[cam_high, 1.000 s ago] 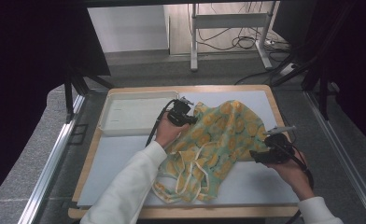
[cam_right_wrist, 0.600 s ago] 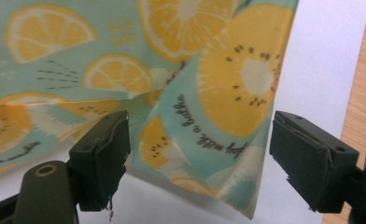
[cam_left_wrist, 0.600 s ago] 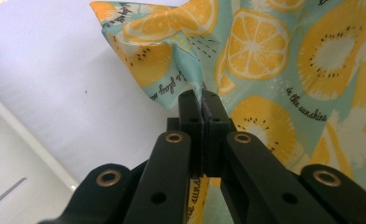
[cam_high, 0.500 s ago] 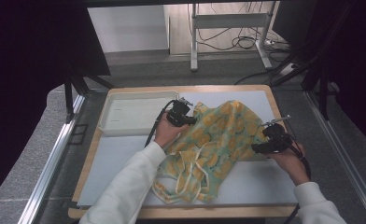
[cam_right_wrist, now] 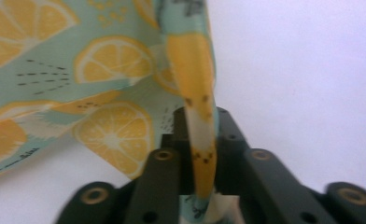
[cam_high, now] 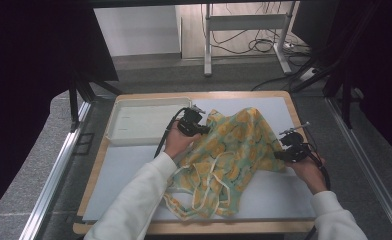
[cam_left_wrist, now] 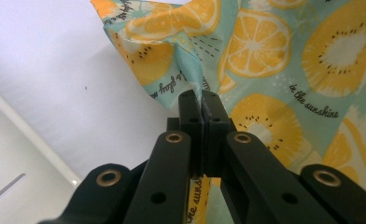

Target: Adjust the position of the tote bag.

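Observation:
A mint-green cloth printed with orange and kiwi slices [cam_high: 234,150] lies bunched across the white mat [cam_high: 134,170], its straps trailing toward the near edge. My left gripper [cam_high: 200,129] is shut on the cloth's far left corner; in the left gripper view the jaws [cam_left_wrist: 200,100] pinch a fold of the cloth [cam_left_wrist: 274,60]. My right gripper [cam_high: 280,156] is shut on the cloth's right edge; the right gripper view has a rolled hem [cam_right_wrist: 197,93] clamped between the jaws of the gripper [cam_right_wrist: 200,116].
A shallow white tray [cam_high: 115,134] stands at the far left of the mat, just left of my left gripper. The mat rests on a wooden board [cam_high: 91,185]. Table legs and cables [cam_high: 244,45] lie on the floor beyond.
My right gripper has moved away from the near edge and closed onto the cloth's right edge. The left gripper keeps its hold in place.

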Tool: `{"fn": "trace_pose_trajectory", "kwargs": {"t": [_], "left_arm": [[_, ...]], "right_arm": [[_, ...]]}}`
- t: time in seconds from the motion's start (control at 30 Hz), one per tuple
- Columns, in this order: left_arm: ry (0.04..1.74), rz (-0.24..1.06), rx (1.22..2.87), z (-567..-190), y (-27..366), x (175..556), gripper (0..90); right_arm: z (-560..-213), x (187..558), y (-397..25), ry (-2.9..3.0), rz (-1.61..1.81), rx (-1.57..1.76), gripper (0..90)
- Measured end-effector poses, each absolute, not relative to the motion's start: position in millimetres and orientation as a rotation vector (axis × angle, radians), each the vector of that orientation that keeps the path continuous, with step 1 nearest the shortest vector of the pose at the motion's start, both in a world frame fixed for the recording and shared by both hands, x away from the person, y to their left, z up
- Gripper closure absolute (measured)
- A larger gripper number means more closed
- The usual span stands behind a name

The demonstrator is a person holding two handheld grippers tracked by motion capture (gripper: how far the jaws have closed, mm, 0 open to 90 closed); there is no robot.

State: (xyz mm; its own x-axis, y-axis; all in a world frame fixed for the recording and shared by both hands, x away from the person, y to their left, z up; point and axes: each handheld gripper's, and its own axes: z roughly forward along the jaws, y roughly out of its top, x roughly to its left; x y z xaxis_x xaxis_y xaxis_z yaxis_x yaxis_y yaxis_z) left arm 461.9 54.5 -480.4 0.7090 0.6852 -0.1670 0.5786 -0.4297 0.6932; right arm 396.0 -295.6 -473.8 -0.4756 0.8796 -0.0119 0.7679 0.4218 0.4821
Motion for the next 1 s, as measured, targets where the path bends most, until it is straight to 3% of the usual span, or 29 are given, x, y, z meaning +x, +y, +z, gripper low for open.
{"fn": "trace_pose_trajectory", "kwargs": {"t": [0.2, 1.0], "left_arm": [[0.938, 0.172, 2.139, -476.2, 55.7, 457.7, 89.9], [0.874, 0.134, 2.127, -467.2, 73.3, 443.3, 90.0]], "right_arm": [[-470.9, 396.3, -289.9, 2.417, 0.579, 1.389, 87.9], [-458.5, 415.8, -300.9, 2.338, 0.589, 1.417, 88.7]]}}
